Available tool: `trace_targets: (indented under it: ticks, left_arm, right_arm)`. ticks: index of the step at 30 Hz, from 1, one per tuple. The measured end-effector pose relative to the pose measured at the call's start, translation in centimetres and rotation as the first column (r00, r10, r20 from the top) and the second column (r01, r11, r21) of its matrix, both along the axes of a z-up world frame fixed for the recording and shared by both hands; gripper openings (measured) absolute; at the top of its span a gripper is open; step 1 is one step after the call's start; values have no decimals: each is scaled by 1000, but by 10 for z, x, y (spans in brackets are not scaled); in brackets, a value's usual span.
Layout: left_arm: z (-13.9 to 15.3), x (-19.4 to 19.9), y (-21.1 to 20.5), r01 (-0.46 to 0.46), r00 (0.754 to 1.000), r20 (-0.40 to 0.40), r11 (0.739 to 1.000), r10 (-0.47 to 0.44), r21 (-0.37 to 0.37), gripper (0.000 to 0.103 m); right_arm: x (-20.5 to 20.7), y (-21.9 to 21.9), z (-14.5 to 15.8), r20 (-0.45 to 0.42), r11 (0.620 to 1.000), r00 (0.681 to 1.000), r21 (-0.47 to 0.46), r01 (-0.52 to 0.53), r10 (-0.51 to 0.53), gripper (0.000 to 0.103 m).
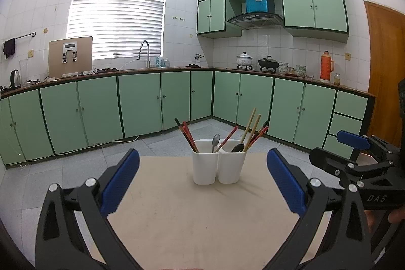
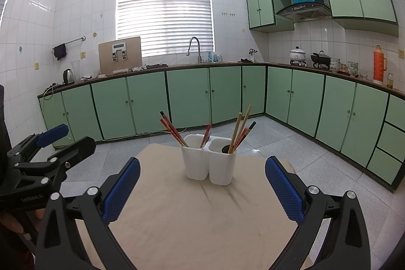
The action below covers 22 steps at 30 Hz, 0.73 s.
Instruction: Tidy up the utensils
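A white two-compartment utensil holder (image 1: 219,166) (image 2: 209,165) stands near the far edge of a beige table (image 1: 197,219) (image 2: 192,219). Its left compartment holds red chopsticks (image 1: 187,134) (image 2: 172,128) and a metal spoon (image 1: 216,141). Its right compartment holds wooden chopsticks (image 1: 250,127) (image 2: 240,128), red chopsticks and a dark spoon (image 1: 238,148). My left gripper (image 1: 202,176) is open and empty, short of the holder. My right gripper (image 2: 202,181) is open and empty, also short of it. Each gripper shows at the edge of the other's view.
The table stands in a kitchen with green cabinets (image 1: 141,103) along the far walls, a sink tap (image 1: 144,52), pots (image 1: 244,60) and a thermos (image 1: 327,66) on the counter. Grey tiled floor (image 1: 88,158) surrounds the table. A wooden door (image 1: 384,72) is at right.
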<state>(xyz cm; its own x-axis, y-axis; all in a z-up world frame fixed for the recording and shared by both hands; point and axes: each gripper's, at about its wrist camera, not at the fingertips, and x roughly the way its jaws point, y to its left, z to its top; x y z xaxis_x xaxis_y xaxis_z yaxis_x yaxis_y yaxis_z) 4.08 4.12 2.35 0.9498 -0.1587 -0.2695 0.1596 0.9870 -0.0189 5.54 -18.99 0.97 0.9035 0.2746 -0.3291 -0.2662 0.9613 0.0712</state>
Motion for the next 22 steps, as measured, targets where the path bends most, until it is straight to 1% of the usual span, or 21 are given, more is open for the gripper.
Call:
trace_targets:
  ticks: [22]
  left_arm:
    - [-2, 2, -2, -2, 1000, -15, 1000, 2, -9, 98]
  right_arm:
    - [0, -5, -9, -12, 1000, 1000, -2, -1, 1, 97]
